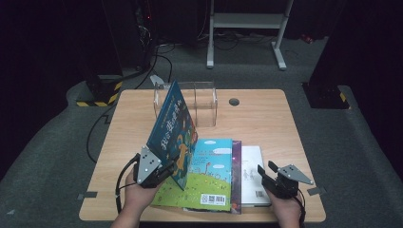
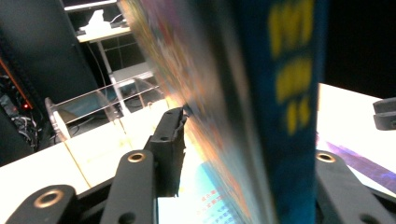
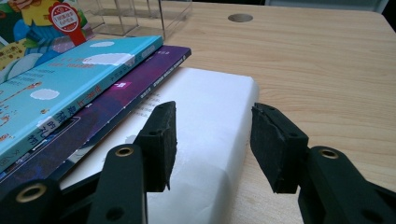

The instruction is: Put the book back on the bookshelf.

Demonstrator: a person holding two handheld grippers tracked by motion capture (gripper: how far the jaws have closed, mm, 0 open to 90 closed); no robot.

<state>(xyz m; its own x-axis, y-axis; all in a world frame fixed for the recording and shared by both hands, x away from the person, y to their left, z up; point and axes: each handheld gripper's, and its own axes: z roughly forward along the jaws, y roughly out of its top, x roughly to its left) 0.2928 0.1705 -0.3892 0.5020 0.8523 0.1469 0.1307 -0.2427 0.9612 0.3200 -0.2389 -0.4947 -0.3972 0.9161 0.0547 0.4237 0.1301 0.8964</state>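
The dark blue picture book (image 1: 172, 130), tilted up on edge, carries large yellow Chinese characters on its cover, too small to make out, and blurred yellow characters down its spine (image 2: 292, 88). The light blue flat book (image 1: 209, 173) bears a white QR code label (image 1: 213, 199) at its 6 o'clock edge. The white book (image 1: 253, 173) shows a small barcode (image 1: 259, 194). The purple book's spine (image 3: 163, 74) has tiny unreadable print.

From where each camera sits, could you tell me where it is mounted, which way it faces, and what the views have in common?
High view: above the person's side, facing forward and down on the table; both forearms, left gripper, right gripper.
Left gripper view: rides that gripper, looking along its jaws, which flank the raised blue book, toward the clear box.
Right gripper view: along its open jaws over the white book.
Shared: the turquoise book in high and right gripper views.
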